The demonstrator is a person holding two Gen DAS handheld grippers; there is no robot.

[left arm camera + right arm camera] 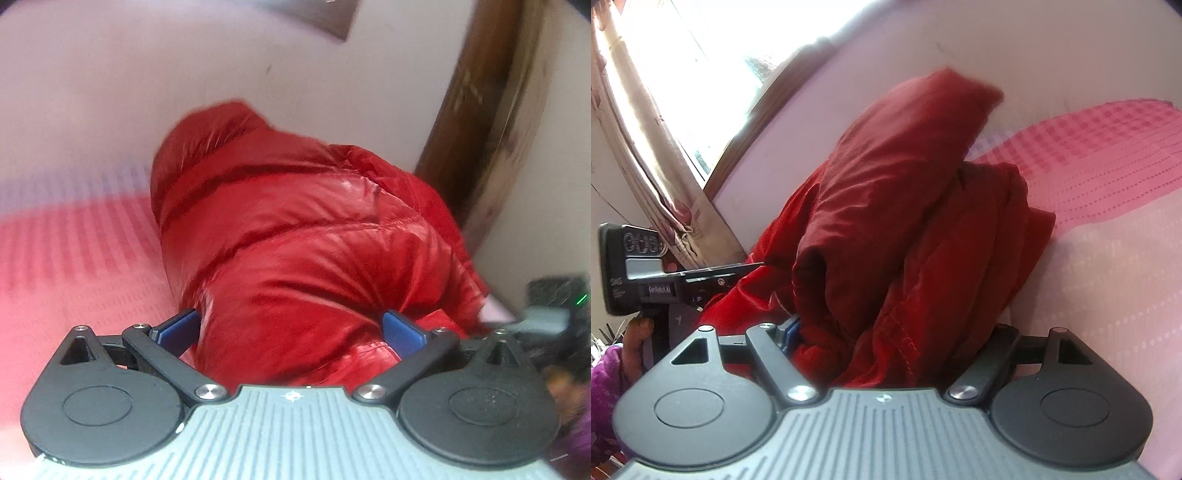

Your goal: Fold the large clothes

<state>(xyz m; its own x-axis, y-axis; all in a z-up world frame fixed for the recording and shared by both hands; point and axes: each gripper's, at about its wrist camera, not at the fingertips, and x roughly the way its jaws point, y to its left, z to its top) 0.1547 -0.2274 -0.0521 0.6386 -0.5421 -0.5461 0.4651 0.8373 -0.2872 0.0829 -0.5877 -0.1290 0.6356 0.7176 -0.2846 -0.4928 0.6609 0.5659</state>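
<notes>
A shiny red puffer jacket lies bunched on a pink bedspread. My left gripper has its blue pads wide apart, with a thick fold of the jacket between them. In the right wrist view the same jacket stands up in a bundled heap. My right gripper also has a thick bunch of the jacket between its jaws; its right pad is hidden by the cloth. The left gripper's body shows at the left of that view.
A pale wall stands behind the bed. A brown wooden frame rises at the right. A bright window with a curtain is at the left. A hand in a purple sleeve holds the left gripper.
</notes>
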